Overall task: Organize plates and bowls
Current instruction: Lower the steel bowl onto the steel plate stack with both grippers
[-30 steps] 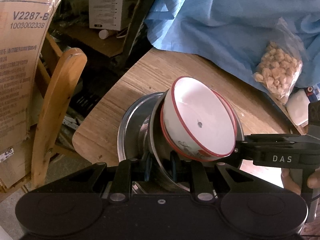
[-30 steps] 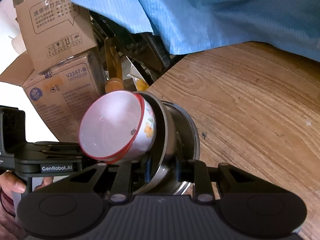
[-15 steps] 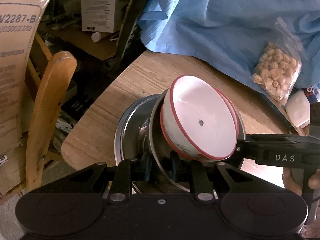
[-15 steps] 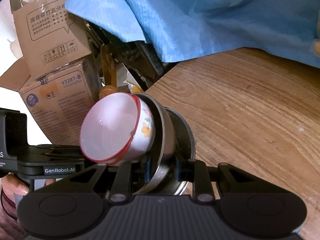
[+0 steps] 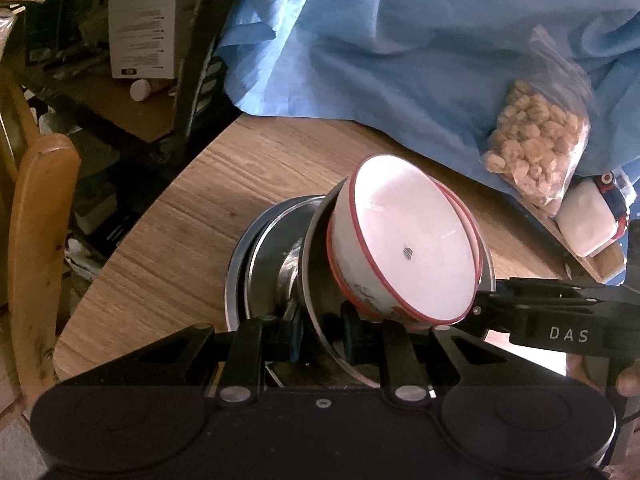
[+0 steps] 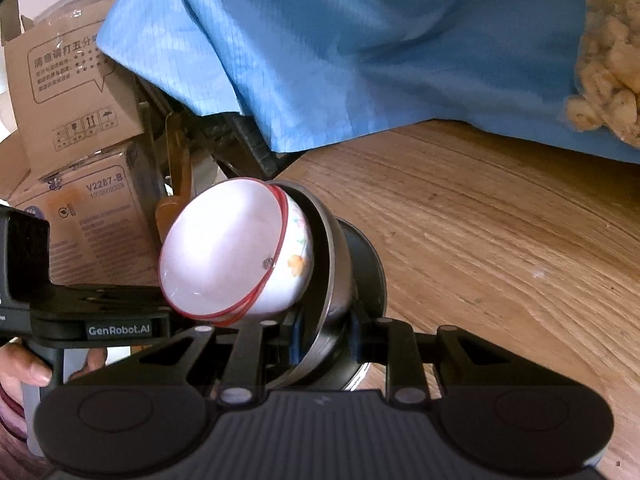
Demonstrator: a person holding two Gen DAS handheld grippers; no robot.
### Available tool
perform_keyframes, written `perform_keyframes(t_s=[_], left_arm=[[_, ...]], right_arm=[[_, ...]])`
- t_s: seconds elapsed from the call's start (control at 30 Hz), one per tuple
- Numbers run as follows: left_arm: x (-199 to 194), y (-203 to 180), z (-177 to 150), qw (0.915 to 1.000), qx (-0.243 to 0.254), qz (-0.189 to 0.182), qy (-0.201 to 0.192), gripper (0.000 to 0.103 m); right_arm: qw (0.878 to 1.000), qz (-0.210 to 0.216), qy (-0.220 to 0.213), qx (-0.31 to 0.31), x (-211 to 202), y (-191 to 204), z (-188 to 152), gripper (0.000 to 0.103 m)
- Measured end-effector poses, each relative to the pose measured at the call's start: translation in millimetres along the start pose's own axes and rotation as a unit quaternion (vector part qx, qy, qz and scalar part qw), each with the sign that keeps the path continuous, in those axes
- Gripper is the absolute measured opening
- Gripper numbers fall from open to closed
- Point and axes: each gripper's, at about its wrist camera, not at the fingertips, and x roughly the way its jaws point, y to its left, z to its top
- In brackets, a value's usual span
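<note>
Left gripper (image 5: 322, 338) and right gripper (image 6: 324, 340) each clamp opposite rims of the tilted steel bowl (image 5: 320, 332), which carries nested red-rimmed white bowls (image 5: 404, 248) above the wooden table (image 5: 168, 248).

1. My left wrist camera sits close behind my left gripper (image 5: 320, 338), looking down at the wooden table (image 5: 168, 248); the bowls (image 5: 404, 248) fill frame centre.
2. My right wrist camera looks from the opposite side, equally near.
3. Both share the bowls (image 6: 232, 256), table (image 6: 500, 240) and blue cloth (image 5: 400, 48) in the upper frame.
</note>
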Motion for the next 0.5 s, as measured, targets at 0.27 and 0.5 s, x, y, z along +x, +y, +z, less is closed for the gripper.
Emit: perform_keyframes(t_s=[0.27,0.5], left_arm=[[-3,-1,-3,0.9999,-0.009,0.009,-0.005,0.020],[-5,-9,-4,0.9996,-0.011,0.024,-0.013,0.033]], right_arm=[[1.000,-0.007,-0.017,-0.003,-2,3,-5,0.026],[0.997,-0.043,-0.056,-0.038,-8,8,-8,0.029]])
